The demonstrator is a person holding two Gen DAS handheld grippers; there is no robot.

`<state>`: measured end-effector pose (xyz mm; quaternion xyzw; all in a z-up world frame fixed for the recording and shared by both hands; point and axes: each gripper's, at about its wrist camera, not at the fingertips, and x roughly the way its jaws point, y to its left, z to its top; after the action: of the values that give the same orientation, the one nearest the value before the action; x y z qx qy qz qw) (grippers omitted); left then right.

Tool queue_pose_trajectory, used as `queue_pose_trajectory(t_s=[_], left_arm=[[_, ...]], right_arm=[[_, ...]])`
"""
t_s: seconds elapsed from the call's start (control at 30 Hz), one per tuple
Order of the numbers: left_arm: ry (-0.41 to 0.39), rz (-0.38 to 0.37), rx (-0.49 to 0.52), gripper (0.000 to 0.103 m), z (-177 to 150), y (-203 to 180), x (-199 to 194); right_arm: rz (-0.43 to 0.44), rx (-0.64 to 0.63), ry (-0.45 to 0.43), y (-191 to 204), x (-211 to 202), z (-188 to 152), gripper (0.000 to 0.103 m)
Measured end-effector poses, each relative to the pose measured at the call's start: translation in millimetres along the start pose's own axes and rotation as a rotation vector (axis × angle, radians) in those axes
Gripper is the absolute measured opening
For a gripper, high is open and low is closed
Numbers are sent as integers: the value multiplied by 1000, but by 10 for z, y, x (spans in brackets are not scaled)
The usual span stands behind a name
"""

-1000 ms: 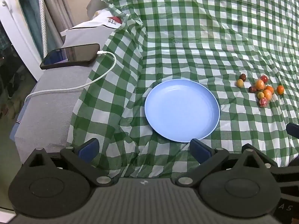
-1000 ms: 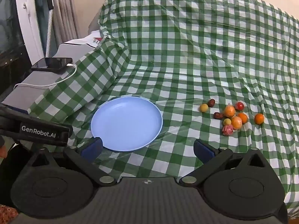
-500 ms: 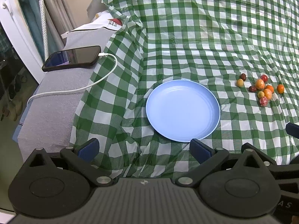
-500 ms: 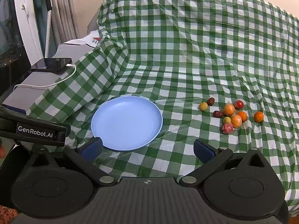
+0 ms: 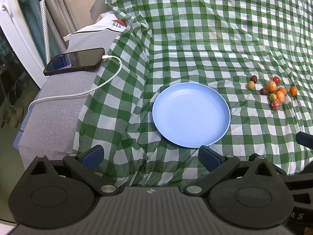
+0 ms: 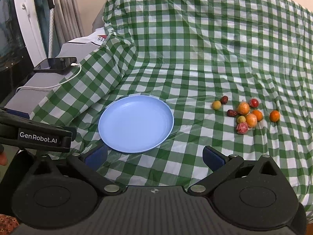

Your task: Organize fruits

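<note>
A green-and-white checked cloth (image 5: 195, 39) covers the whole surface, creased and rising at the back, with its left edge folded over a grey cushion (image 5: 54, 113). On that cushion lies a dark phone (image 5: 75, 61) with a white cable (image 5: 78, 95) plugged into it and trailing toward the near edge. The left gripper (image 5: 150, 155) hangs low over the near edge of the cloth, its 2 blue-padded fingers spread wide apart with nothing between them, the right pad just at the plate's near rim in the left wrist view. The right gripper (image 6: 154, 153) is likewise held wide apart and empty, with the plate's near rim between its pads in its own view. A light blue plate (image 6: 109, 129) sits flat on the cloth near the middle, with nothing on it. To the right of the plate, well apart from it, lies the cluster of small fruits (image 6: 246, 113): 9 pieces, among them orange ones (image 6: 274, 116), a yellow one (image 6: 216, 105), a red one (image 6: 254, 102), 2 dark brown-red ones (image 6: 232, 113) and a pink one (image 6: 242, 128), most touching or just beside each other, the rightmost orange piece standing slightly off
</note>
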<state>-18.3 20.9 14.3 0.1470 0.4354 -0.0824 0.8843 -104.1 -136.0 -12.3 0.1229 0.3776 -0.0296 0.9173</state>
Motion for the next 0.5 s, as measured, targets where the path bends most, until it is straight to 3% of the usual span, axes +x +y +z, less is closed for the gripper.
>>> queue_pose_trajectory(t_s=[0.5], left_arm=[[8,0,5,103,-22,-6,13]], right_arm=[[15,-4,1,16,-3,2,102]])
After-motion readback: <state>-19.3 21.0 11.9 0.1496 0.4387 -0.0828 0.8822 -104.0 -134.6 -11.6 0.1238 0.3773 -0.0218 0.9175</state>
